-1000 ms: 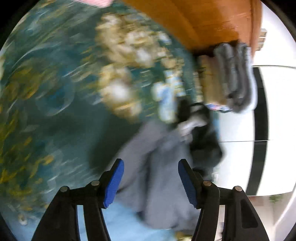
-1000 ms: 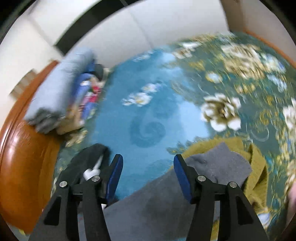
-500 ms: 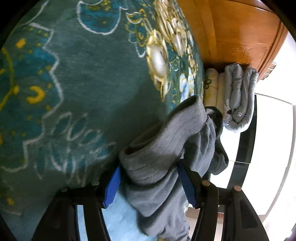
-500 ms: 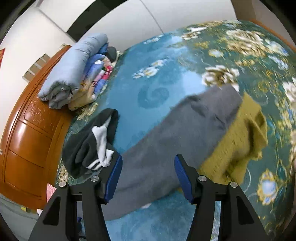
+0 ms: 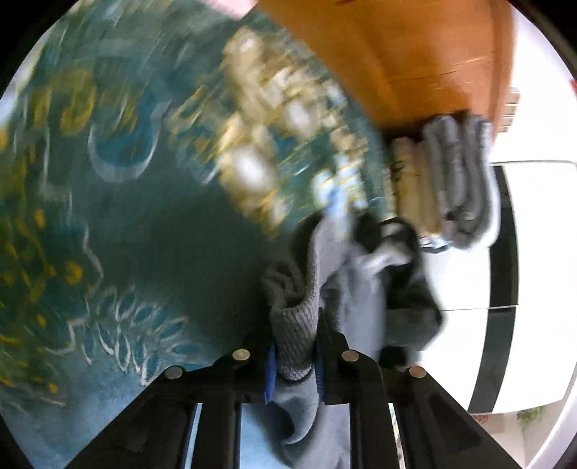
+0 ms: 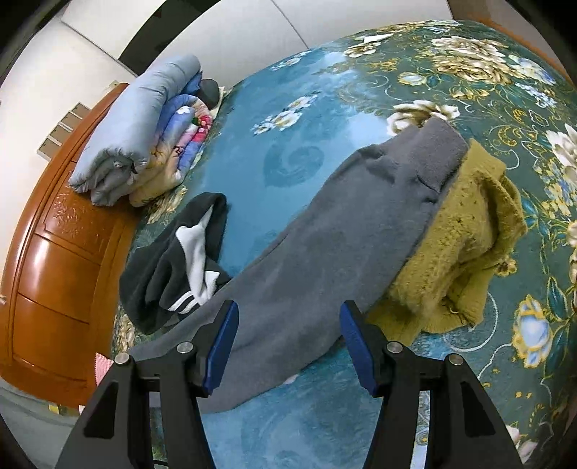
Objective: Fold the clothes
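Observation:
Grey fleece trousers (image 6: 324, 245) lie stretched across the teal flowered bedspread (image 6: 324, 108) in the right wrist view. My right gripper (image 6: 288, 346) hovers open over their lower part, touching nothing. An olive fuzzy sweater (image 6: 468, 234) lies partly under the grey trousers on the right. A black garment with white stripes (image 6: 180, 259) lies bunched to the left. In the blurred left wrist view, my left gripper (image 5: 294, 355) is shut on the ribbed cuff (image 5: 294, 335) of the grey trousers, with cloth bunched beyond it.
A rolled grey quilt on folded flowered bedding (image 6: 144, 133) sits at the head of the bed. The orange wooden headboard (image 6: 54, 252) runs along the left. White wall panels with black strips (image 6: 252, 32) stand beyond the bed. The quilt stack (image 5: 450, 180) also shows in the left view.
My left gripper has shut on the grey cuff and lifted with it; its view is blurred by motion. The right gripper stays open and has moved little.

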A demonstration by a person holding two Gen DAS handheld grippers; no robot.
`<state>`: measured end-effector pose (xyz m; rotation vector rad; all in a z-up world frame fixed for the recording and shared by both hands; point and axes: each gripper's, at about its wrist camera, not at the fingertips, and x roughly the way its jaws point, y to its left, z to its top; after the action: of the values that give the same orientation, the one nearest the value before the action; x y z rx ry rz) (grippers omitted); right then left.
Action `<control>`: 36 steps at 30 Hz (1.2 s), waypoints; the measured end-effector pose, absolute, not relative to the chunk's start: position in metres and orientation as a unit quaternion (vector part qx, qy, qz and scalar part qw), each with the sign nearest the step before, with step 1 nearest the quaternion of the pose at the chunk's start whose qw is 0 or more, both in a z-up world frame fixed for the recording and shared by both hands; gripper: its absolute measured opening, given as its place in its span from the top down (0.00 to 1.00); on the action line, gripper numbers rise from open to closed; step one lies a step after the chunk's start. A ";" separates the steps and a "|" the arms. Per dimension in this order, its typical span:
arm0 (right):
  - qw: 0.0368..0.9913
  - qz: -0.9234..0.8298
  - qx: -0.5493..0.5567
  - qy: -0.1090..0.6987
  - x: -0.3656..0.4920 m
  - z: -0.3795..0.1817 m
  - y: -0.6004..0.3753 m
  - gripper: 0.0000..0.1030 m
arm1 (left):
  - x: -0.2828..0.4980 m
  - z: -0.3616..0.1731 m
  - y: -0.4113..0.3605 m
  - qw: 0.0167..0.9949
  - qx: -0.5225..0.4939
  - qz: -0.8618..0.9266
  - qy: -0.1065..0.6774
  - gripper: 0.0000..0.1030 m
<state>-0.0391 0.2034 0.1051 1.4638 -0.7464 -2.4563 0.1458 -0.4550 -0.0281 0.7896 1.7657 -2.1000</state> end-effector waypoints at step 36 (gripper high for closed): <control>0.040 -0.819 0.511 -0.259 -0.074 0.024 0.183 0.28 | 0.243 -0.070 -0.537 0.274 0.333 -0.658 0.617 0.81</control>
<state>-0.0741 0.1833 0.0241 1.5645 -0.7948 -2.5092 0.2429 -0.5368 -0.0700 0.8952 1.6603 -1.7692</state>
